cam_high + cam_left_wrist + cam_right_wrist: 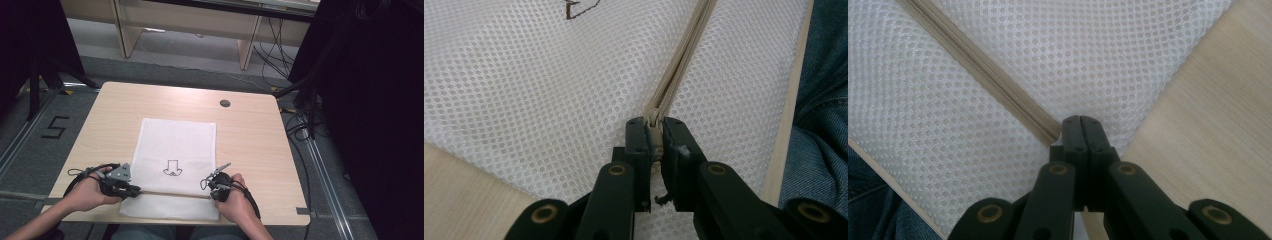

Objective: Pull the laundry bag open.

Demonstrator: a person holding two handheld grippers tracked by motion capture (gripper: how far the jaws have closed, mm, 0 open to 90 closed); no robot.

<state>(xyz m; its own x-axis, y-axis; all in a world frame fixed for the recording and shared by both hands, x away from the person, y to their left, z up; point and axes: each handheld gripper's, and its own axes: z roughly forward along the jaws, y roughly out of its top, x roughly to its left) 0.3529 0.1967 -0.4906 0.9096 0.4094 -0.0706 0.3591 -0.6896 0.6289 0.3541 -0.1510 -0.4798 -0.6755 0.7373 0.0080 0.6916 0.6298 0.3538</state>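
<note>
White mesh bag (175, 145) lies flat near the table's (250, 130) near edge, left gripper (655, 131) clamped on the zipper pull (654, 131), right gripper (1081, 125) pinched together at the zipper's (983, 70) right end; likely next: slide pull rightward while right anchors.

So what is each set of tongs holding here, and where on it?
Left tongs pinch the zipper pull of the white mesh bag. Right tongs are clamped shut at the zipper's other end, apparently on the bag's edge.
</note>
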